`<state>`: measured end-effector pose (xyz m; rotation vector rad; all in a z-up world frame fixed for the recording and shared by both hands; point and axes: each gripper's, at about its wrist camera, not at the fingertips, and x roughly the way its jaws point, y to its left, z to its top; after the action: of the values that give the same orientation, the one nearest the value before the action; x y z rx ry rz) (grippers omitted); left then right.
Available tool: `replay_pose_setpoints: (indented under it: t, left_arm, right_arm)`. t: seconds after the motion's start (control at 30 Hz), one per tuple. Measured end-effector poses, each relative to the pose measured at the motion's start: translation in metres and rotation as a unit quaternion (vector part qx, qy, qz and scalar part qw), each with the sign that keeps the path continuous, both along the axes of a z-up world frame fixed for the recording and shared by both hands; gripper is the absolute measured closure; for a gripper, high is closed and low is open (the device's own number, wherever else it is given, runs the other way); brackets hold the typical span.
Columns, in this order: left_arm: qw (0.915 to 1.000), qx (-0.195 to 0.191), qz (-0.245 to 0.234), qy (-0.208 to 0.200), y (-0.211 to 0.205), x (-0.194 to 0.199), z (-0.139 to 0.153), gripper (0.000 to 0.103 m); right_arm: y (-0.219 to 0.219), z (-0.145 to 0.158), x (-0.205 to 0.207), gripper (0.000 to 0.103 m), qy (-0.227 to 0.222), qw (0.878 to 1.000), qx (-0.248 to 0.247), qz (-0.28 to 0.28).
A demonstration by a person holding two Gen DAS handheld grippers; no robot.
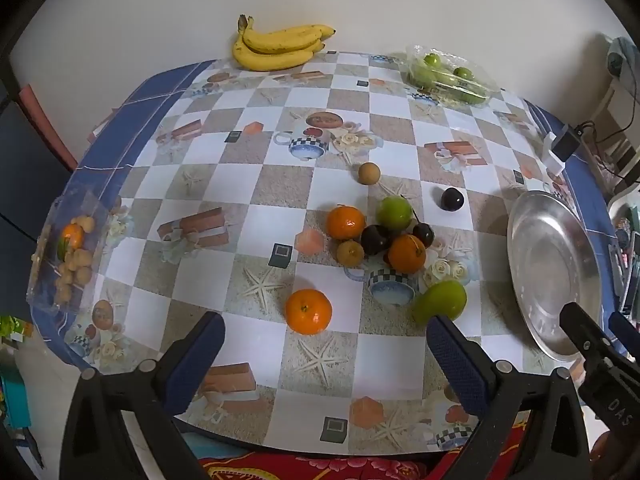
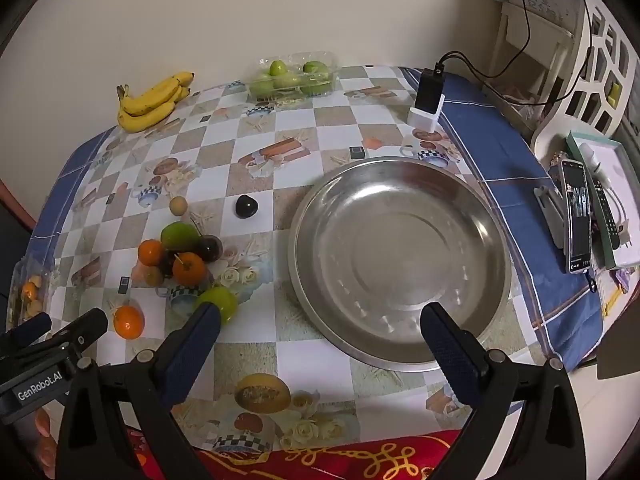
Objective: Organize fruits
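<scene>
Left wrist view shows both grippers, left (image 1: pixel 324 360) and right (image 2: pixel 320 344), spread wide and empty, fruits (image 1: pixel 376 236) loose beside the bare dish (image 2: pixel 400 264); we judge the first pick pending, nearest orange (image 1: pixel 308 311).

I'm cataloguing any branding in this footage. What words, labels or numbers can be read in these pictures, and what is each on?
"GenRobot.AI": white print on the body of the left gripper, seen in the right wrist view.
"DAS": pale letters, upside down, on the body of the right gripper, seen in the left wrist view.
Phone screen: too small to read.
Tablecloth: pictures only, no words.
</scene>
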<state>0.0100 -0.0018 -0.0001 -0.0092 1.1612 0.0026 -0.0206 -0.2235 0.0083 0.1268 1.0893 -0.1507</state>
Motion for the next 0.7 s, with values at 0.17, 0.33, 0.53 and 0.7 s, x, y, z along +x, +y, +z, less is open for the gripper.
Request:
replay_pose_setpoints:
  t: [0.17,0.33,0.53,0.7]
  left_arm:
    - [0.9999,-0.002,0.003,0.01,0.001,0.004,-0.006,0.001]
    - [0.9997,0.009,0.009,0.019,0.003,0.011,-0.014,0.001]
    - [0.9994,0.011,0.013,0.032,0.007,0.015,-0.027,0.001]
    - [0.9993,0.006,0.005,0.037,0.004,0.013,-0.038,0.0]
  right_arm:
    - [0.001,-0.01,0.004,0.003,0.017,1.0,0.002,0.004]
    - [0.003,-0.021,0.009,0.003,0.031,1.0,-0.003,0.004]
    - [0.004,-0.035,0.011,0.003,0.048,0.999,-0.013,0.003]
    - [0.007,-0.044,0.01,0.003,0.057,0.998,-0.021,0.003]
